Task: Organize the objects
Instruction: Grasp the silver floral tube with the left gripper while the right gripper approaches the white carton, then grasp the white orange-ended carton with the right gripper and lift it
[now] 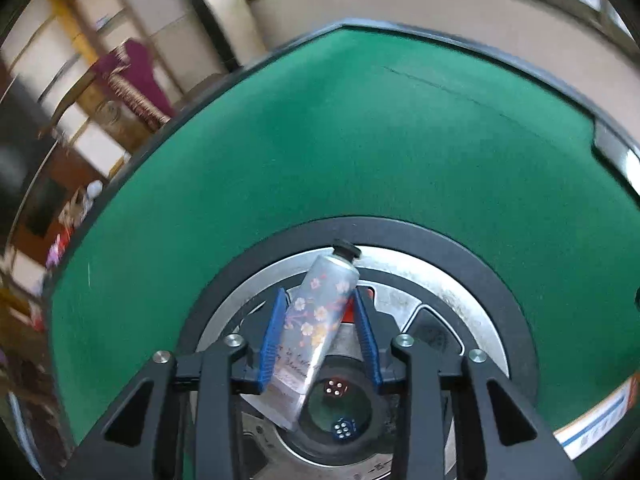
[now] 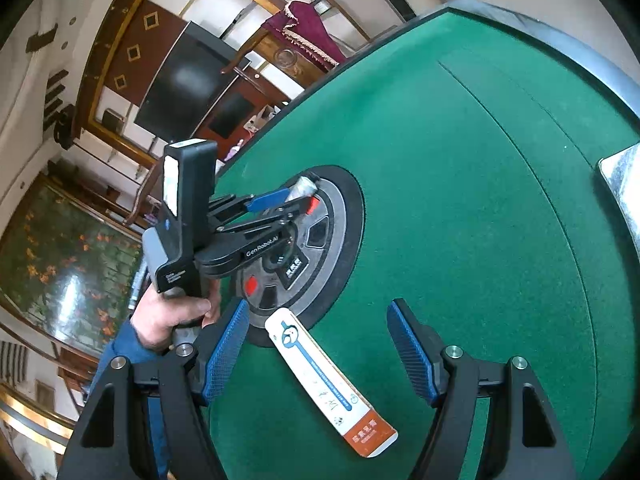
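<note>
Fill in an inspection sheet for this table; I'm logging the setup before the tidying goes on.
Surface: green felt table with a round black-and-silver centre hub.
Job's things: floral tube with a black cap, held over the hub; white and orange tube lying flat on the felt, one end at the hub's edge.
Clutter: two dice under the hub's clear dome.
Grippers: left gripper shut on the floral tube; right gripper open, the white and orange tube lying between its blue fingers.
Cables: nothing seen.
Surroundings: dark screen, wooden cabinets, maroon cloth.
</note>
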Motion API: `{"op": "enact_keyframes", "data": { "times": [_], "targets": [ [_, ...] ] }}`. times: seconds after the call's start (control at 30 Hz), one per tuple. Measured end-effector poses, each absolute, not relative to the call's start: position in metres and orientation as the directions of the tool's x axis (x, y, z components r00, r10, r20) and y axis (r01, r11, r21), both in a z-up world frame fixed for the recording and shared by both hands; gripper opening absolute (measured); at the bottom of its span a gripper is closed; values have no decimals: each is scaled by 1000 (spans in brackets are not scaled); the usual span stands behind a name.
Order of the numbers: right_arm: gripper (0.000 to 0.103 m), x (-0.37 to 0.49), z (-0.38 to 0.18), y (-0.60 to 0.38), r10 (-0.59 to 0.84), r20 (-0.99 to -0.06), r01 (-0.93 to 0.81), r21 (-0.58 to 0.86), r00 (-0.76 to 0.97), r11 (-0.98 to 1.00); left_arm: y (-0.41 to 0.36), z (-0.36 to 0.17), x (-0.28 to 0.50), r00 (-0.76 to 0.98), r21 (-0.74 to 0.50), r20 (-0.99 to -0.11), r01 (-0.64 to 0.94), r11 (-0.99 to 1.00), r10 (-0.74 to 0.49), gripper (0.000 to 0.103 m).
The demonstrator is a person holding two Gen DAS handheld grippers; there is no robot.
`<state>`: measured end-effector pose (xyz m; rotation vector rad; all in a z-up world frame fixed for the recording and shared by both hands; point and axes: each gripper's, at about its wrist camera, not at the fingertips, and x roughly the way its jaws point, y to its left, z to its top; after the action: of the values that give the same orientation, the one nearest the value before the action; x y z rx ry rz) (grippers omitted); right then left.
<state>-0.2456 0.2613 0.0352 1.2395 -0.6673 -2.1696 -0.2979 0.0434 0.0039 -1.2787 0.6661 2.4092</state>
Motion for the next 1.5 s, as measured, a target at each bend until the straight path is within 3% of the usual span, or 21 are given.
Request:
{"op": "enact_keyframes", "data": {
  "times": [0.07, 0.27, 0.37, 0.5, 0.6, 0.63, 0.67, 0.73, 0.87, 1.03, 1.5],
  "targets": [
    [77, -245, 36, 258, -656, -618, 227, 630, -433, -743, 41, 3, -295, -543, 234, -839, -435, -870, 46, 22],
    [77, -236, 38, 230, -620, -677, 355, 510, -396, -783, 20, 6, -264, -484, 88, -872, -294, -952, 69, 18],
    [77, -224, 39, 200, -575, -728, 469, 386, -374, -794, 5, 7, -240, -455, 57, -888, -252, -966, 66, 18],
    [77, -210, 36, 171, -398, -791, 535, 107, -464, -838, -11, 5, -204, -448, 40, -891, -234, -971, 71, 18],
    [69, -211, 25, 161, -319, -816, 538, 12, -481, -843, -21, 3, -185, -450, 43, -891, -228, -973, 66, 18],
    [55, -211, 18, 159, -324, -826, 555, 16, -462, -832, -23, 3, -180, -450, 40, -890, -229, -973, 69, 18],
    [52, -212, 13, 157, -328, -835, 567, 24, -441, -823, -25, 3, -179, -452, 37, -889, -222, -974, 69, 18],
    [32, -208, 9, 155, -307, -826, 570, -20, -473, -822, -28, 0, -172, -459, 18, -885, -212, -977, 83, 18],
    [32, -201, 5, 151, -292, -817, 561, -47, -498, -827, -36, -2, -159, -480, -61, -866, -177, -982, 141, 17],
    [32, -205, 13, 155, -355, -793, 523, 53, -495, -850, -49, 1, -134, -509, -175, -829, -154, -972, 230, 17],
    [32, -187, 28, 136, -461, -756, 518, 189, -465, -834, -69, 22, -102, -567, -235, -778, -135, -962, 270, 17]
  ]
}}
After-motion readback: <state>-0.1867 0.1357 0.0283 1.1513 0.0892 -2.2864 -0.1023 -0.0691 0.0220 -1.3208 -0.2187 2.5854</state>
